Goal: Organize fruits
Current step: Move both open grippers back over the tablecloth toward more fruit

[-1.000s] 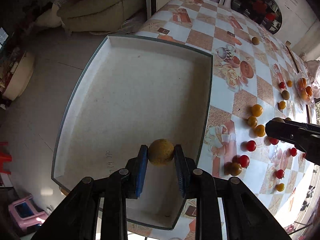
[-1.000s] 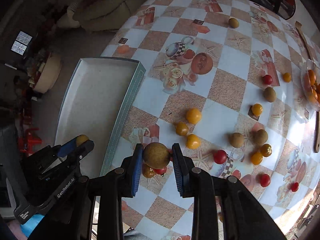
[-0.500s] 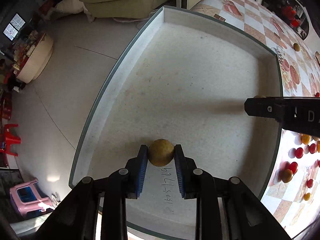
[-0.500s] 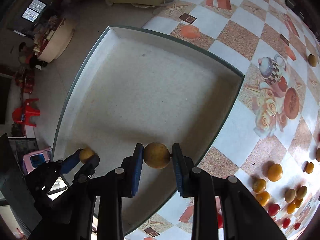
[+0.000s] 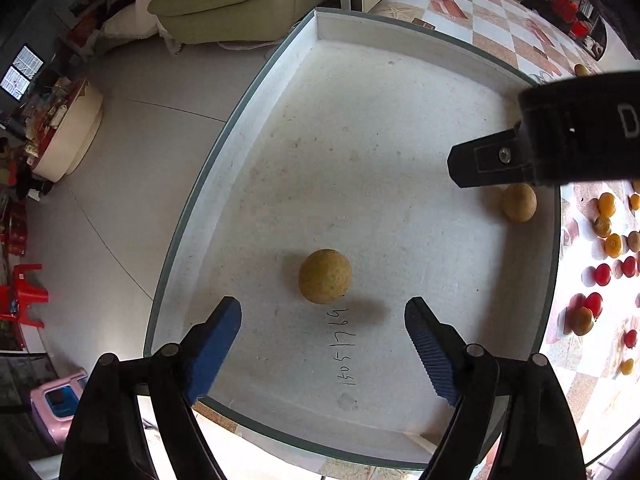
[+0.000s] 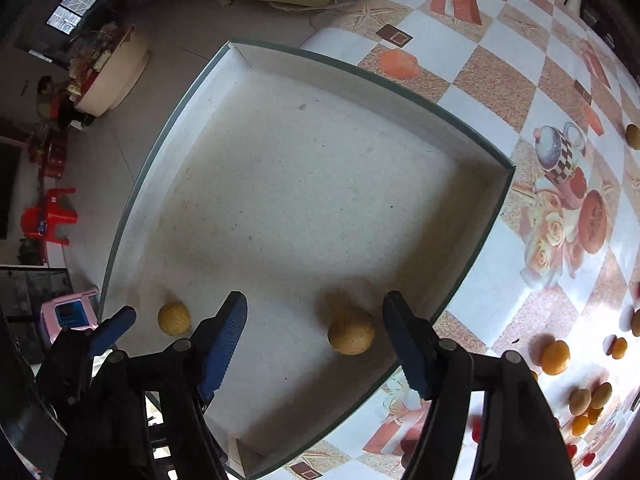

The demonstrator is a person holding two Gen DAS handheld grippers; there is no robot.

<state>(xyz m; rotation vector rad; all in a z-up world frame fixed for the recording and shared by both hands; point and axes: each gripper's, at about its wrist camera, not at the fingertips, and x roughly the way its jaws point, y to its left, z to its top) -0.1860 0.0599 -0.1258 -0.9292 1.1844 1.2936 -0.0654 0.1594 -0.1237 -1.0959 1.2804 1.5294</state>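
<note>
A white shallow tray [image 5: 276,92] with a green rim lies at the table's edge; it also shows in the right wrist view [image 6: 492,216]. Two brownish-yellow round fruits lie on its floor. My left gripper [image 5: 323,322] is open, with one fruit [image 5: 325,276] lying loose just ahead of its blue pads. My right gripper [image 6: 315,320] is open, with the other fruit [image 6: 351,331] loose between its fingers near the tray's right wall. The first fruit also shows in the right wrist view [image 6: 173,318], and the second in the left wrist view [image 5: 519,202].
Several orange, yellow and red small fruits [image 5: 607,240] lie scattered on the checkered tablecloth [image 6: 500,80] right of the tray. The tray's left side overhangs the floor. The right gripper's body [image 5: 560,148] reaches over the tray's right side.
Both grippers have opened and let go of their fruits, which now lie on the tray floor. Both grippers have come lower over the tray.
</note>
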